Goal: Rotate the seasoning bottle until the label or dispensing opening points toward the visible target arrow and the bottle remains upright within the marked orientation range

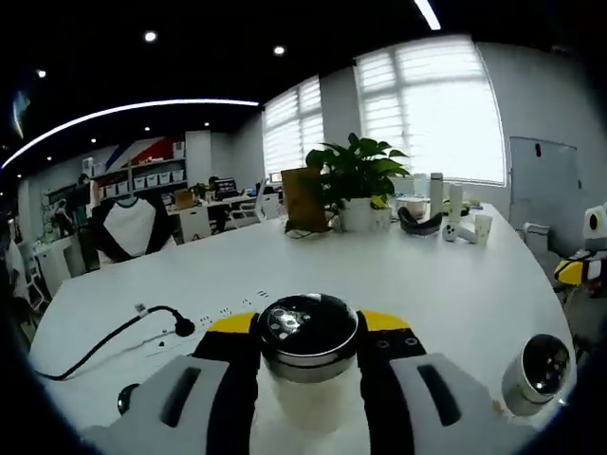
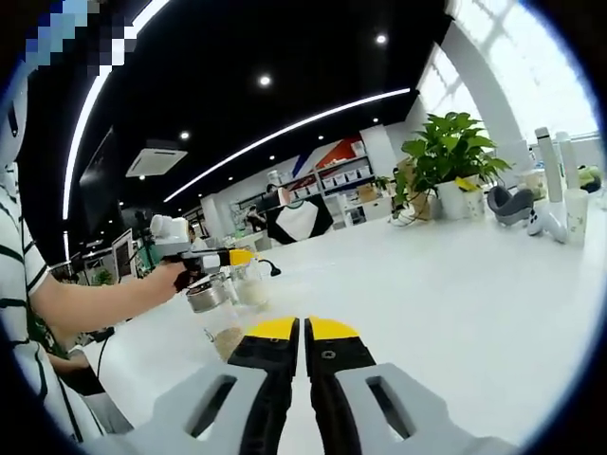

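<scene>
One seasoning bottle (image 1: 308,365) stands upright on the white surface (image 1: 379,275), its chrome cap with a ring of small holes facing up. The left gripper (image 1: 308,346) is clenched around it, one yellow-tipped jaw pressed to each side of the cap. From the right gripper view, that left gripper (image 2: 216,268) shows at the end of a person's bare forearm, gripping the bottle (image 2: 213,313) tilted over the surface. The right gripper (image 2: 303,332) holds nothing, its two jaws pressed together above bare surface. A second capped bottle (image 1: 539,372) lies on its side near the edge. One potted plant (image 1: 358,185) sits at the far end, and one black cable (image 1: 104,341) trails across the surface at left.
</scene>
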Motion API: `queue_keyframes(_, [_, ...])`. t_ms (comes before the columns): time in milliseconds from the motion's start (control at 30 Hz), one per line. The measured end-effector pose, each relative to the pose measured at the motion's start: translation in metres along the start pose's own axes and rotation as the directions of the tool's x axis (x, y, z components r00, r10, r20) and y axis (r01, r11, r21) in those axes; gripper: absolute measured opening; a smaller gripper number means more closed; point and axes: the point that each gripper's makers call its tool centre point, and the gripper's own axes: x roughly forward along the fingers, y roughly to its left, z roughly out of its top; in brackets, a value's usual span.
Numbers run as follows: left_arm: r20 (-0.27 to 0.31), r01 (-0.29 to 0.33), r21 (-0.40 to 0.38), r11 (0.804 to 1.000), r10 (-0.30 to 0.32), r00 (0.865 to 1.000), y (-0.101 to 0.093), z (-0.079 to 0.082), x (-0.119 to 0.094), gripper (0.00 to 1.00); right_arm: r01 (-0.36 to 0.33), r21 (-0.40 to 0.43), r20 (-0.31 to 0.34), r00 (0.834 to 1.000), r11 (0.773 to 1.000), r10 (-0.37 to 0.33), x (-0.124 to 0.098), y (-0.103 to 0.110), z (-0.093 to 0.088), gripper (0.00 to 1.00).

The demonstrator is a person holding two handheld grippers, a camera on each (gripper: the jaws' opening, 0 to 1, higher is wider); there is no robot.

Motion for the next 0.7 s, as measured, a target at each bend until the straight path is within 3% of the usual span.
queue_keyframes(100, [-0.005,0.004,0.053,0.999,-0.004,1.000,-0.008,0.003,-0.015,0.41,-0.005,-0.005,0.008,1.000,1.000,0.005,0.000,0.005,0.003,0.00])
queue_keyframes(233, [0.020,-0.001,-0.063,0.998,0.002,1.000,-0.010,0.003,-0.047,0.41,-0.013,-0.010,0.024,1.000,1.000,0.013,0.001,0.012,0.007,0.00])
queue_keyframes(333, [0.045,-0.010,-0.093,0.996,0.014,0.999,-0.012,0.001,-0.076,0.41,-0.018,-0.015,0.025,1.000,1.000,0.019,0.002,0.017,0.007,0.00])
queue_keyframes(500, [0.038,-0.009,-0.134,0.991,0.015,0.999,-0.013,-0.011,-0.108,0.41,-0.036,-0.017,0.014,0.999,0.999,0.036,0.004,0.027,0.002,0.00])
queue_keyframes(700, [0.061,-0.016,-0.163,0.986,0.027,0.998,-0.015,-0.013,-0.129,0.41,-0.058,-0.022,0.015,0.998,0.998,0.058,0.009,0.040,0.003,0.00])
